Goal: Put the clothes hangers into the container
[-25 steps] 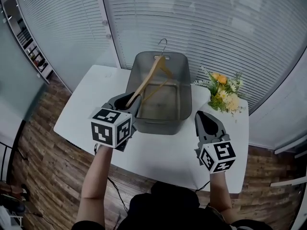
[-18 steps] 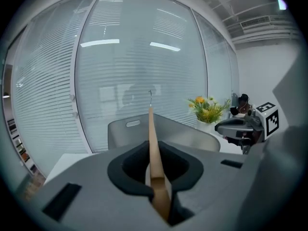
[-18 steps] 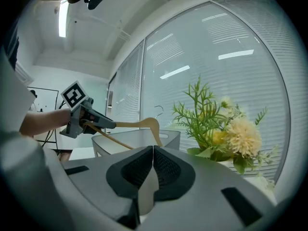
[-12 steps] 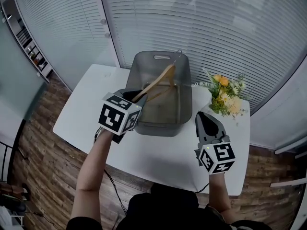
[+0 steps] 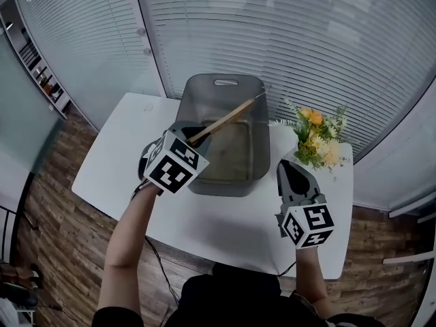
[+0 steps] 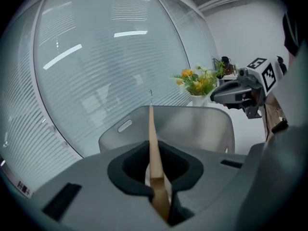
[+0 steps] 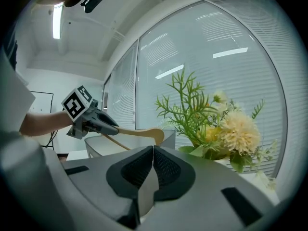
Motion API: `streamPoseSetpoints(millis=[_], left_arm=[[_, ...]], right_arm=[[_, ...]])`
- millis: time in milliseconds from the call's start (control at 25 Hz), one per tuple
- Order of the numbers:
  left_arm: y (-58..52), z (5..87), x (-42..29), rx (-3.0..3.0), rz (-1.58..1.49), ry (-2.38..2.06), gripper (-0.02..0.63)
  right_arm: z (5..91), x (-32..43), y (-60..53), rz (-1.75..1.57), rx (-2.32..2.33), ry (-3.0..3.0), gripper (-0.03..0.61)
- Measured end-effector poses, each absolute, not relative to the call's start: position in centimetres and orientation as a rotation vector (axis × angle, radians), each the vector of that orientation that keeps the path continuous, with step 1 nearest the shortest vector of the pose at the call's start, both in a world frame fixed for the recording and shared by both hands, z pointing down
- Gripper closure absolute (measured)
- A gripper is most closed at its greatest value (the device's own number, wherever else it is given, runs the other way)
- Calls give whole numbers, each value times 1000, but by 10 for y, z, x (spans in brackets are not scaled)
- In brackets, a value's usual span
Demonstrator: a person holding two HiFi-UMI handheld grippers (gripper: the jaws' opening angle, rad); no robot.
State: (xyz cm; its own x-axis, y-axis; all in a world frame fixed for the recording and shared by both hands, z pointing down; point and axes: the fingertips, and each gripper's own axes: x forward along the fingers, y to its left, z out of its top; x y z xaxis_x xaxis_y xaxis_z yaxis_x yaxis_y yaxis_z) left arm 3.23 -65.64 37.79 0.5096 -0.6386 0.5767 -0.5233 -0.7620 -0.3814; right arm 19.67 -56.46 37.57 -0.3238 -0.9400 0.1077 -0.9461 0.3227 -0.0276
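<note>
**Head view.** The left gripper (image 5: 191, 136) is clamped on one end of a wooden clothes hanger (image 5: 226, 120). The hanger runs forward and to the right from its jaws, slanting above the open grey container (image 5: 197, 94) directly ahead of it. The right gripper (image 5: 285, 166) is held over the white table (image 5: 231, 216), beside the container's right wall, with a flower bunch (image 5: 317, 138) just ahead of it.

**Left gripper view.** Both jaws press on the hanger's flat wooden end. The hanger is seen edge-on and extends straight ahead over the container. The right gripper is off to the right.

**Right gripper view.** The jaws meet with nothing between them. The flowers are close ahead to the right. The left gripper, hanger and container lie to the left.
</note>
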Motion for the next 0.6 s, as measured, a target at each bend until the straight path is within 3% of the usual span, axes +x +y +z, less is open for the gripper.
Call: streamPoseSetpoints(millis=[600], left_arm=[[-638, 399, 38, -2407, -1185, 786, 551]], right_arm=[[388, 201, -569, 163, 1779, -2486, 549]])
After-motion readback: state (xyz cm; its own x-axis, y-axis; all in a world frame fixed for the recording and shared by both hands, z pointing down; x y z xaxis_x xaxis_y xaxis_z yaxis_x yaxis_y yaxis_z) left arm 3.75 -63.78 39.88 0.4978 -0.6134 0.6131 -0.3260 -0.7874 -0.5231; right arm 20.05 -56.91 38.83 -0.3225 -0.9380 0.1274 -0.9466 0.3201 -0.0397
